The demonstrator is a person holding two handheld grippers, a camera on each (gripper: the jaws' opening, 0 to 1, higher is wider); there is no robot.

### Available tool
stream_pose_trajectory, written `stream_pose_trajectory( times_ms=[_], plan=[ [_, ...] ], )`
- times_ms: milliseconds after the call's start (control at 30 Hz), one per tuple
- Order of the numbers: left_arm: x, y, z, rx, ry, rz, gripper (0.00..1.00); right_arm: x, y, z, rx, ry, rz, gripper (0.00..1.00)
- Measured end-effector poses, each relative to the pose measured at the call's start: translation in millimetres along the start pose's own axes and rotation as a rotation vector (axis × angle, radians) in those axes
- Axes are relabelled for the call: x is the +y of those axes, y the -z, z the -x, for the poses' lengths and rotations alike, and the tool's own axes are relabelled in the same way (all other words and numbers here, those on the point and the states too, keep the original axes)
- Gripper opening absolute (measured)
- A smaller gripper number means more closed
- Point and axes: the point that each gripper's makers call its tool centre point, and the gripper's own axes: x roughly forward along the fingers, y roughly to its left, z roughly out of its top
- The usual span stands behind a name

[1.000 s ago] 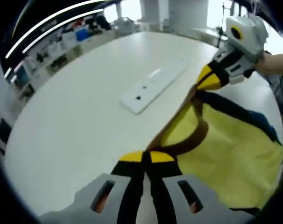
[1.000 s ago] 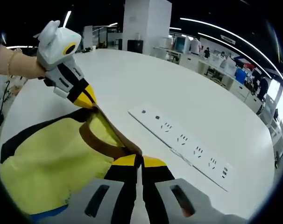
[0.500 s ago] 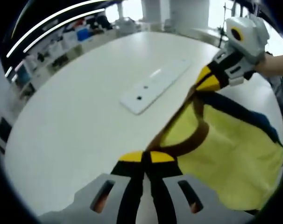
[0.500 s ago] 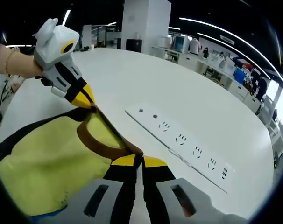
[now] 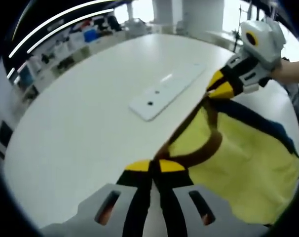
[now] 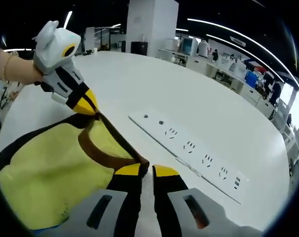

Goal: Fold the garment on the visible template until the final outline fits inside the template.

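A yellow garment with a brown collar band and dark trim hangs stretched between both grippers above the white table. My left gripper is shut on the collar edge at the bottom of the left gripper view. The right gripper comes in from the upper right, its yellow tips pinching the garment's edge. In the right gripper view the garment spreads to the lower left, with my right gripper closed on the collar end. The left gripper holds the far corner at upper left.
A long white power strip lies on the table beyond the garment, and shows to the right as the power strip. A person's hand holds the left gripper. Shelves and desks stand past the table's far edge.
Both grippers keep their hold on the garment. The views have shifted slightly, and the right gripper's jaws show a little more gap than before.
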Motion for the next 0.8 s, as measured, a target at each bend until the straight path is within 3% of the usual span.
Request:
stream_pose_trajectory(
  times_ms=[233,400,567,667,800],
  plan=[
    [5.4,-2.9,0,-0.017,-0.026,0.013,0.05,-5,0.8,0,-0.001,0.022,0.002,0.11],
    [8.9,-4.1,1,-0.028,-0.045,0.022,0.05,-14,-3.0,1,-0.014,0.056,0.001,0.04],
    [10.7,-3.6,3,-0.033,-0.047,0.036,0.05,-14,-4.2,1,-0.019,0.054,-0.009,0.04],
    [10.1,-4.8,4,-0.042,-0.047,0.044,0.05,-12,-11.9,4,-0.046,0.065,0.000,0.04],
    [10.4,-10.8,8,-0.082,-0.042,0.070,0.06,8,-42.5,18,-0.165,0.036,0.066,0.01]
  ],
)
